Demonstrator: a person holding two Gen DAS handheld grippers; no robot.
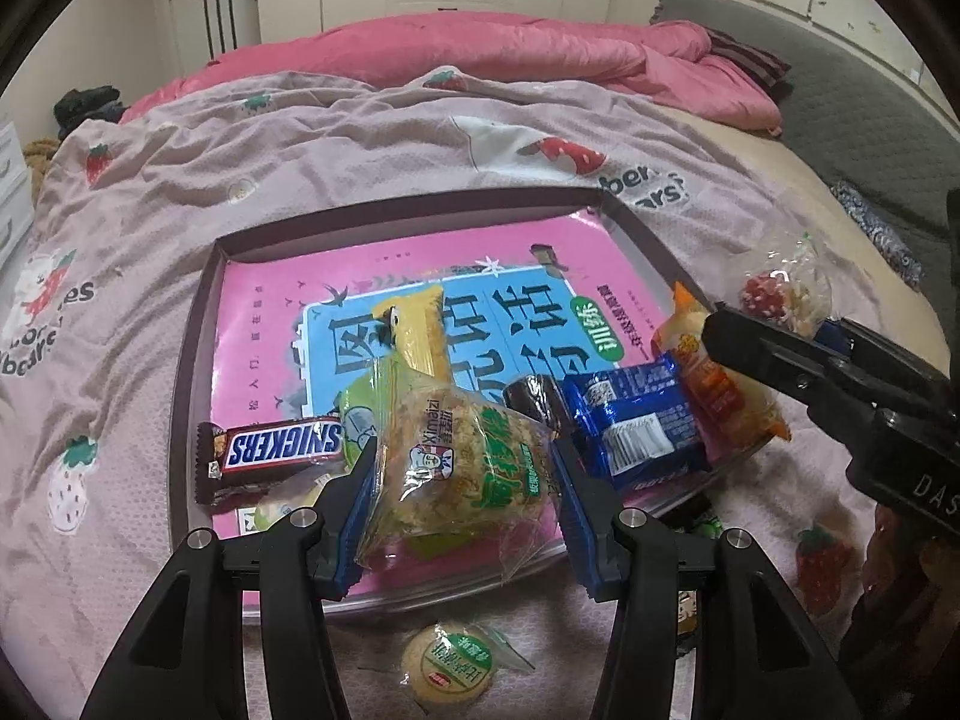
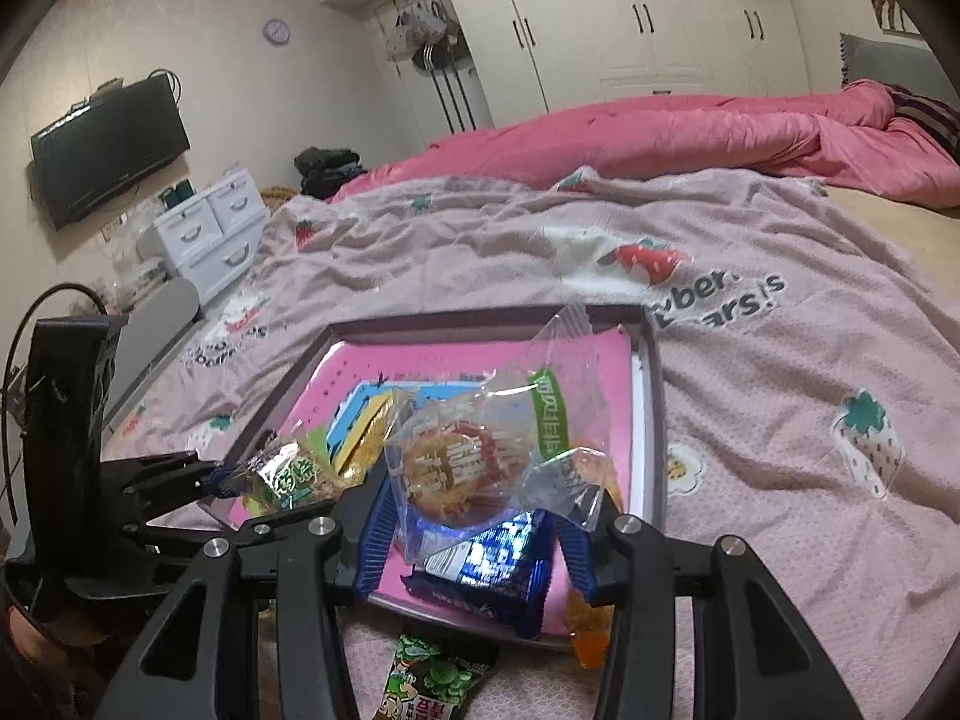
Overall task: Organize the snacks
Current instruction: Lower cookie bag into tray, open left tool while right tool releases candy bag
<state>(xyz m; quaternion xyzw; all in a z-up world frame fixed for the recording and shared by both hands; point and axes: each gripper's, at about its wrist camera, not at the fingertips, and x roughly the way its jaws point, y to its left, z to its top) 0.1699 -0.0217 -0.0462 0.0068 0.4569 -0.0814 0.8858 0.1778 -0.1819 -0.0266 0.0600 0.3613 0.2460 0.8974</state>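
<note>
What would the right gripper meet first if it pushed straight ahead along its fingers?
The right gripper already holds a clear-wrapped pastry; straight on, it would probably meet the blue biscuit pack in the tray, though depth is unclear.

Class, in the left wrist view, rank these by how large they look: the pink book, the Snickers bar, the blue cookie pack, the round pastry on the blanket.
1. Pink book, clearly largest.
2. Blue cookie pack and Snickers bar look alike; unranked.
3. Round pastry looks smallest, though it lies nearest the camera, so that is unsure.
</note>
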